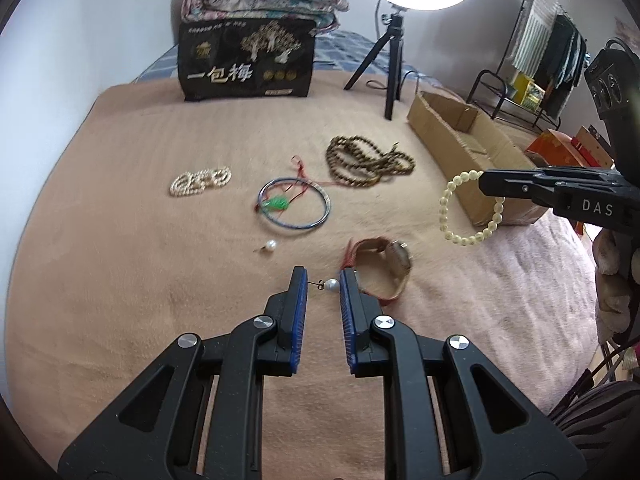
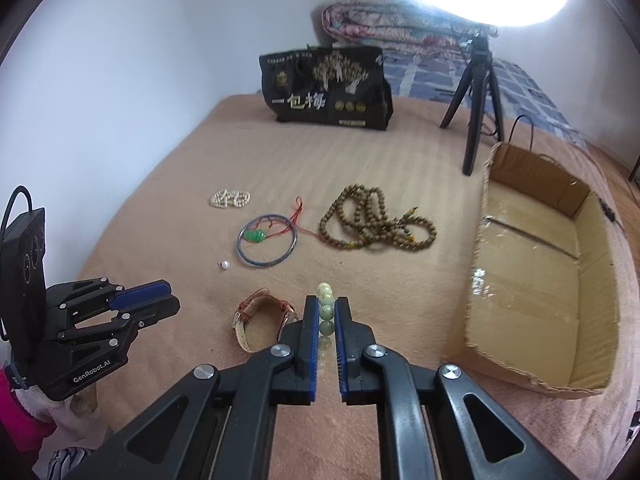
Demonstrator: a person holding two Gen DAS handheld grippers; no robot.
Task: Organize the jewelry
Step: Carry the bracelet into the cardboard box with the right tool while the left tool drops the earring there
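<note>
Right gripper (image 2: 326, 312) grips round, glossy bead bracelet (image 1: 472, 209) — left gripper (image 1: 323, 285) pinching a pearl earring (image 1: 330, 285).

Pale bead bracelet (image 1: 472, 208) hangs clamped, off the blanket. Pearl earring (image 1: 330, 285) apparently pinched. Second earring (image 1: 269, 246), watch (image 1: 386, 270), bangle (image 1: 294, 203), wooden beads (image 1: 366, 162), pearl strand (image 1: 200, 180) lie loose.
</note>
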